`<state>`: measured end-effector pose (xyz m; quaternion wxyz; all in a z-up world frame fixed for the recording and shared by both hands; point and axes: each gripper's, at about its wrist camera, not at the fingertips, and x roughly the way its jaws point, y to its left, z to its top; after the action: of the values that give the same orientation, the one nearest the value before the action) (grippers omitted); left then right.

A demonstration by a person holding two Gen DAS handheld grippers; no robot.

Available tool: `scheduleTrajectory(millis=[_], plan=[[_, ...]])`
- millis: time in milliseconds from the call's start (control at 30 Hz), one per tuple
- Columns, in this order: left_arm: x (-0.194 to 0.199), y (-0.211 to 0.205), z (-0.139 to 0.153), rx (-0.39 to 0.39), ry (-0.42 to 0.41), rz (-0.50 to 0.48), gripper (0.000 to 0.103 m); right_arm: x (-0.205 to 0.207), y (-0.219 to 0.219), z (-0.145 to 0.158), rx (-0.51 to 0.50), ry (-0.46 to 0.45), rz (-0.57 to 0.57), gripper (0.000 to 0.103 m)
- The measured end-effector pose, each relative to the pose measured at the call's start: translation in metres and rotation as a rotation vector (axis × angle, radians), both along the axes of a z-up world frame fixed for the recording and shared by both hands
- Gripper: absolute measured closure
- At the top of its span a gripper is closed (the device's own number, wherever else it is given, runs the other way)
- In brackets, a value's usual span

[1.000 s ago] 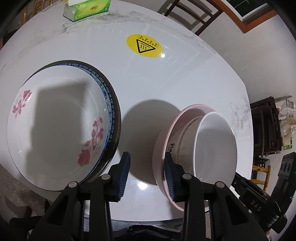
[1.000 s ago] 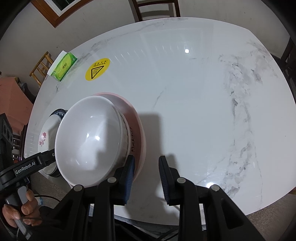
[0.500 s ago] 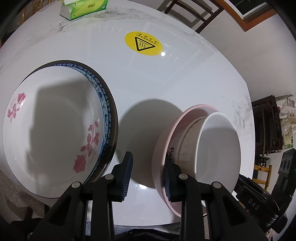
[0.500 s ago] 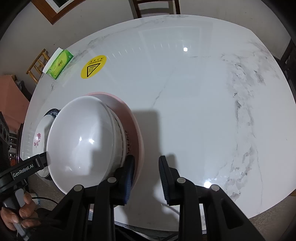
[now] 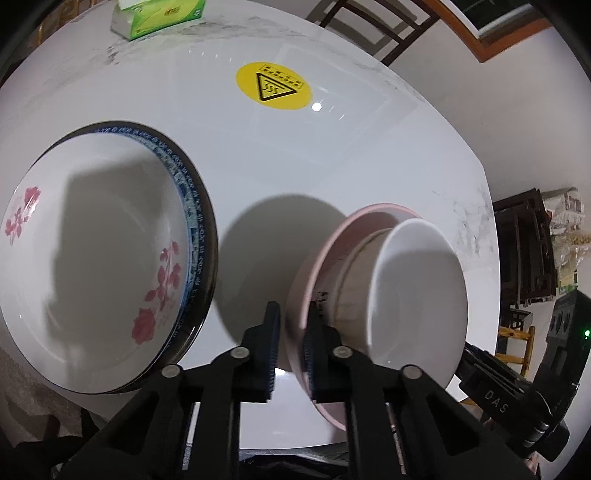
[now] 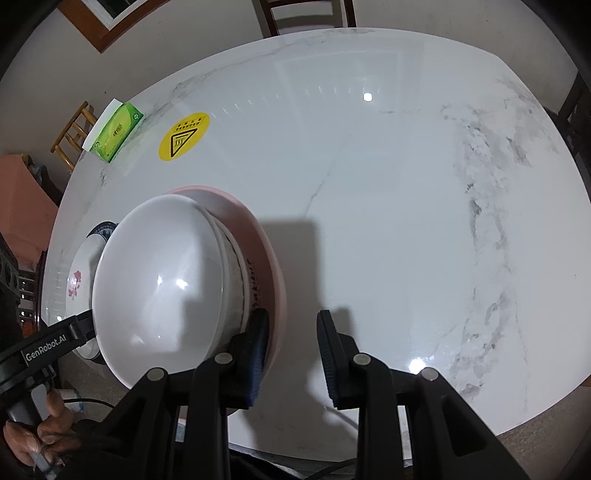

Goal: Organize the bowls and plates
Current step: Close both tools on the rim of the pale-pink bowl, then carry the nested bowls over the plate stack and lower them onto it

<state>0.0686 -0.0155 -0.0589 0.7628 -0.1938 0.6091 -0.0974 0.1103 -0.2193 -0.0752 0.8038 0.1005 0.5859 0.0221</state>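
At 9 o'clock, left-wrist view: plate stack (image 5: 92, 258) nested, overhanging the table (image 5: 332, 166) edge. Left gripper (image 5: 291, 350): jaws just closed, pinching pink bowl (image 5: 314, 280) rim; white bowl (image 5: 417, 291) nested inside. Stacking looks done; placement remains, I judge. Right gripper (image 6: 291, 354): jaws spread, empty, straddling that rim untouching. Open marble from 12 to 3 o'clock.

Round white marble-veined table (image 6: 388, 221). Near left edge: floral white plate (image 5: 92, 258) atop blue-rimmed plate; right of it, pink bowl (image 5: 314, 277) holding white bowls. Far left: round yellow warning sticker (image 5: 273, 86), green tissue pack (image 5: 159, 16).
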Motion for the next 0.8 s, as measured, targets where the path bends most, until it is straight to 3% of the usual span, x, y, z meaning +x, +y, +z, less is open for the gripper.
scheduleTrajectory(millis=[300,533,800], plan=[[-0.0001,-0.0041,0.0004,0.022,-0.016,-0.013,0.097,-0.002,0.0008,0.0008,-0.009,-0.009,-0.013,0.076],[-0.0013,-0.0071,0.0019,0.036,-0.025,-0.015,0.097,-0.0027,0.0042,0.0019,0.027,-0.011,-0.004,0.092],[-0.0016,-0.0075,0.0022,0.043,-0.028,-0.01,0.097,-0.0019,0.0086,0.0023,0.006,-0.016,-0.007,0.092]])
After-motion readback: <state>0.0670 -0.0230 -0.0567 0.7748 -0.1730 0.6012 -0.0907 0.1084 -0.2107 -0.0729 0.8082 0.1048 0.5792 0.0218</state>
